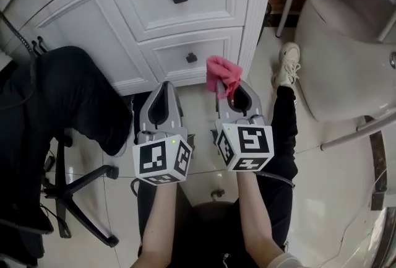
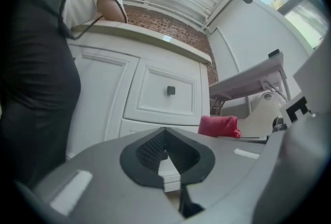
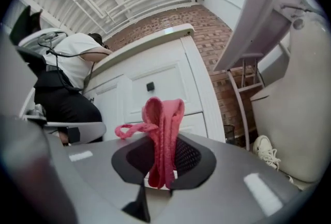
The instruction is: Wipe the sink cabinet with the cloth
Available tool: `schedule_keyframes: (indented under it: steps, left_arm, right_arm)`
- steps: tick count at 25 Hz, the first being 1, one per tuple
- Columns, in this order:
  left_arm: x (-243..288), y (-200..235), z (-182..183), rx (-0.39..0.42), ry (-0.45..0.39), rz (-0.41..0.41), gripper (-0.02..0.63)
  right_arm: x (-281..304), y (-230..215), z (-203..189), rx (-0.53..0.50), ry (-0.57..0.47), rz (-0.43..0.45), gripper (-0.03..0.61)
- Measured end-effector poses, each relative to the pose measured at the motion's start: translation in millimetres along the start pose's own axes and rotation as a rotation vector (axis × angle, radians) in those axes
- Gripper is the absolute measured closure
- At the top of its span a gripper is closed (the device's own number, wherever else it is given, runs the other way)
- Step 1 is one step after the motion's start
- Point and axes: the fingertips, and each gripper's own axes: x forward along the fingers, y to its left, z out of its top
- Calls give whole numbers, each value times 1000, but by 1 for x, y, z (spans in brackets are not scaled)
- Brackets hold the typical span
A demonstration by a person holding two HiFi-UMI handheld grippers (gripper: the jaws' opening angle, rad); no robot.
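A white sink cabinet (image 1: 179,19) with two drawers and dark square knobs fills the top of the head view, and it also shows as the cabinet (image 2: 165,93) and the cabinet (image 3: 155,88) in the gripper views. My right gripper (image 1: 238,90) is shut on a pink cloth (image 1: 221,75), which sticks up between its jaws just in front of the lower drawer; the cloth (image 3: 163,135) hangs folded there. My left gripper (image 1: 162,96) sits beside it, shut and empty (image 2: 165,158). The cloth (image 2: 218,125) appears to its right.
A person in dark trousers (image 1: 68,93) stands at the cabinet's left, by an office chair base (image 1: 80,198). A white toilet (image 1: 346,56) and a metal rail (image 1: 359,130) stand at the right. A white shoe (image 1: 286,62) rests on the tiled floor.
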Motion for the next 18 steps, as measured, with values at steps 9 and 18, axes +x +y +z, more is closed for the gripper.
schedule_keyframes:
  steps: [9, 18]
  left_arm:
    - [-75, 0, 53, -40, -49, -16, 600]
    - [-87, -21, 73, -47, -52, -52, 600]
  right_arm:
    - [-63, 71, 40, -36, 1, 24, 515]
    - [-86, 70, 60, -59, -5, 23, 515]
